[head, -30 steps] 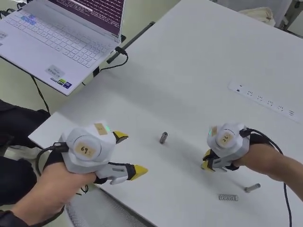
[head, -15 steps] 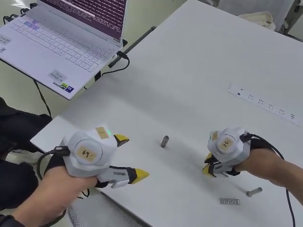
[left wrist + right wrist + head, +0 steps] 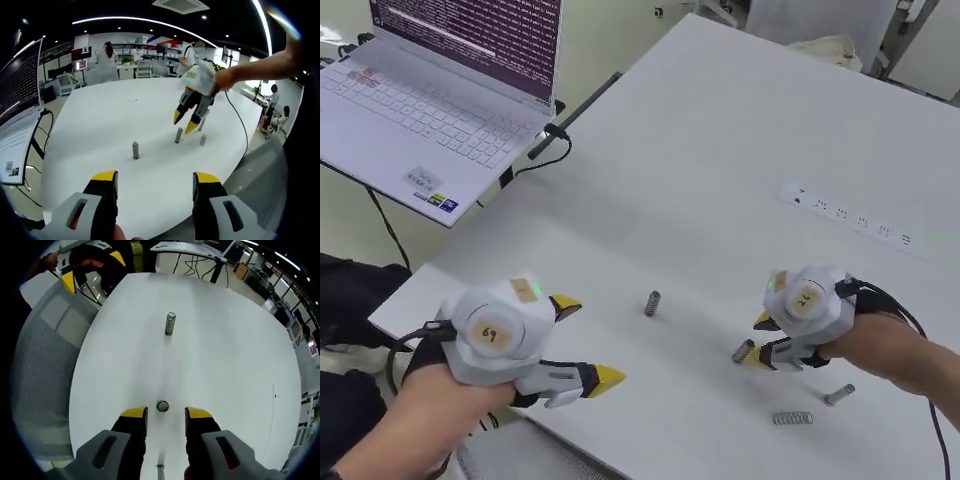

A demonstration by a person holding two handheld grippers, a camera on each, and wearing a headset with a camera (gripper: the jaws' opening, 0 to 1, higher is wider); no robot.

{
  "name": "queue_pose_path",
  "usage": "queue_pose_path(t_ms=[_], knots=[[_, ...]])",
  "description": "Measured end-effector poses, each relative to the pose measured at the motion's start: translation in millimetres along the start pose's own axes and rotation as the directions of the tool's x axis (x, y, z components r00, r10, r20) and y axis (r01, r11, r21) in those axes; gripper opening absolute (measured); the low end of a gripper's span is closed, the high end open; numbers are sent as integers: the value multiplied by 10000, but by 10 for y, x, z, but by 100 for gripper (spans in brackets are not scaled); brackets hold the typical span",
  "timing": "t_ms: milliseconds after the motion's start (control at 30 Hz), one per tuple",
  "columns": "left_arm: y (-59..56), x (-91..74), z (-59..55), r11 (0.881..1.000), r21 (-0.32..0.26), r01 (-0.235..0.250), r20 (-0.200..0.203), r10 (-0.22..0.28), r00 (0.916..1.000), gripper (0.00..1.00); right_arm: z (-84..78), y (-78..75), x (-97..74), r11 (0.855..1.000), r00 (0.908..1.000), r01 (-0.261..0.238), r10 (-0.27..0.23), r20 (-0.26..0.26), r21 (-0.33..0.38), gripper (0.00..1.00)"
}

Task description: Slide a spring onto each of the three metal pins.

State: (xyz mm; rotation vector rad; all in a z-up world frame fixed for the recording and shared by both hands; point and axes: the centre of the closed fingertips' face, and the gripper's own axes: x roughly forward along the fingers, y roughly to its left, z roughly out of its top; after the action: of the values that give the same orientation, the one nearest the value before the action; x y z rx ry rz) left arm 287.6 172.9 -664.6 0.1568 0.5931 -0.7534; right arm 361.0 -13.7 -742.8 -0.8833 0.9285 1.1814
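Two short metal pins stand upright on the white table [image 3: 720, 150], each with a spring on it: one [image 3: 652, 303] [image 3: 170, 323] mid-table, the other [image 3: 743, 351] [image 3: 162, 406] just ahead of my right gripper's [image 3: 757, 340] [image 3: 166, 414] open tips, not gripped. A bare pin [image 3: 838, 394] lies on its side by my right hand, and a loose spring [image 3: 792, 418] lies near it. My left gripper [image 3: 587, 340] [image 3: 155, 180] hovers open over the near table edge with nothing in it, facing both pins [image 3: 135, 150] [image 3: 179, 135] and the right gripper [image 3: 184, 122].
An open laptop [image 3: 420, 120] sits on a lower stand to the left, with a black cable [image 3: 545, 150] running to the table edge. A white power strip [image 3: 850, 218] lies at the far right. The table's near edge runs just under both grippers.
The right gripper has drawn back and up a little, and a pin with a spring on it now stands uncovered in front of its tips. The left gripper has hardly moved.
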Motion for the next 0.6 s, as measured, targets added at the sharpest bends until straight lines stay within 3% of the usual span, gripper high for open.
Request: queue_pose_path(t_ms=[167, 267, 467, 600], knots=[[-6, -26, 28, 10000, 49, 16, 73, -16, 10000, 56, 0, -7, -99, 9984, 9989, 357, -370, 286, 428, 29], [-2, -34, 30, 10000, 77, 16, 96, -17, 10000, 56, 37, -20, -188, 9937, 9947, 693, -755, 692, 880, 29], [-18, -46, 48, 9998, 164, 67, 117, -69, 9999, 56, -5, -13, -283, 9860, 9885, 1032, -1163, 962, 1310, 29], [-4, -52, 72, 9999, 123, 62, 217, -64, 9997, 56, -12, 5, -378, 9706, 9761, 1340, -1641, 1424, 1998, 29]])
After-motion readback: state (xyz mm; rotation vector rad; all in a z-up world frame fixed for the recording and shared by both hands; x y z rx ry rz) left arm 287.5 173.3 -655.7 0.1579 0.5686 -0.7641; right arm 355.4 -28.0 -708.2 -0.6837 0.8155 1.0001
